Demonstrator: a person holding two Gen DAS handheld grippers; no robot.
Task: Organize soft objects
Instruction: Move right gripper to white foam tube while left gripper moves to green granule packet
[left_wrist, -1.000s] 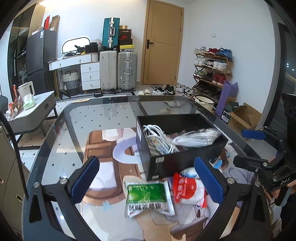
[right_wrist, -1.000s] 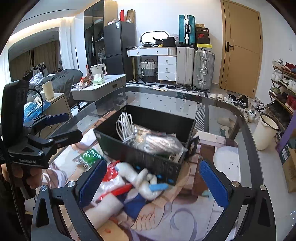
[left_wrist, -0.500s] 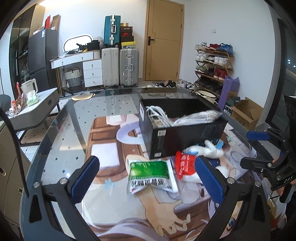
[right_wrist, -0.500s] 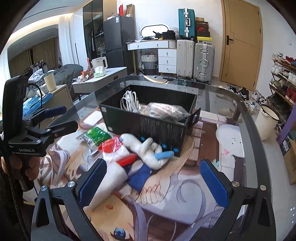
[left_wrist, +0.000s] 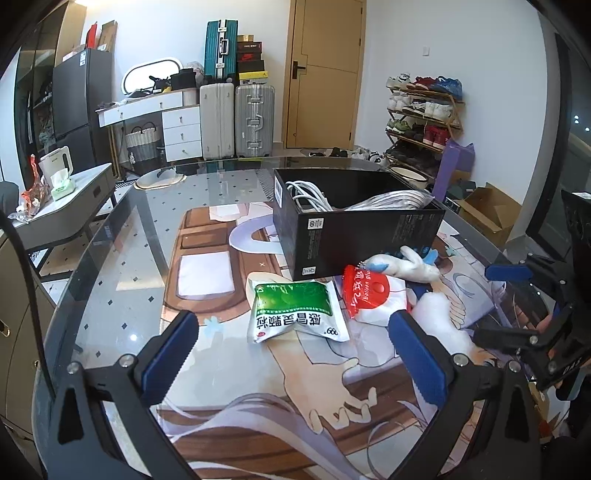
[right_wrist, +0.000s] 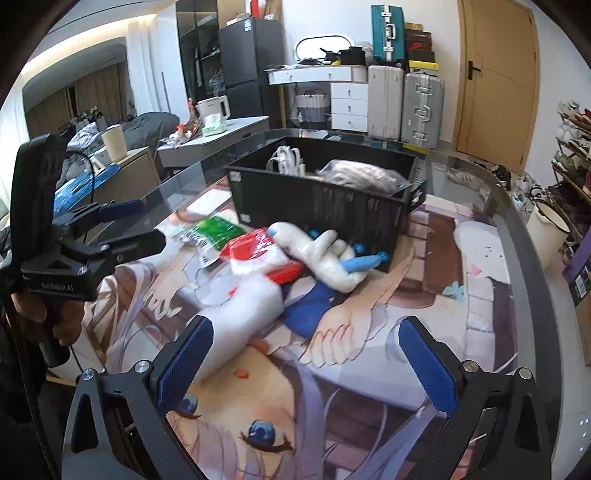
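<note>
A black box (left_wrist: 354, 229) (right_wrist: 321, 199) on the glass table holds white cables (left_wrist: 306, 194) and a silvery bag (right_wrist: 364, 175). In front of it lie a green-and-white pouch (left_wrist: 295, 314) (right_wrist: 212, 230), a red packet (left_wrist: 362, 291) (right_wrist: 251, 245), a white plush toy with blue tips (left_wrist: 410, 264) (right_wrist: 332, 254) and a long white soft piece (right_wrist: 251, 306). My left gripper (left_wrist: 295, 354) (right_wrist: 129, 225) is open and empty, just short of the pouch. My right gripper (right_wrist: 306, 362) (left_wrist: 508, 304) is open and empty, near the white soft piece.
A printed mat (left_wrist: 207, 273) covers the glass table (left_wrist: 110, 258). Beyond the table stand suitcases (left_wrist: 236, 118), a white drawer unit (left_wrist: 181, 129), a shoe rack (left_wrist: 421, 125) and a grey side table (right_wrist: 214, 136). A cardboard box (left_wrist: 487, 210) sits on the floor at right.
Both grippers have drawn back from the black box, so the box and the soft things now sit farther off in both views. Both stay open and empty.
</note>
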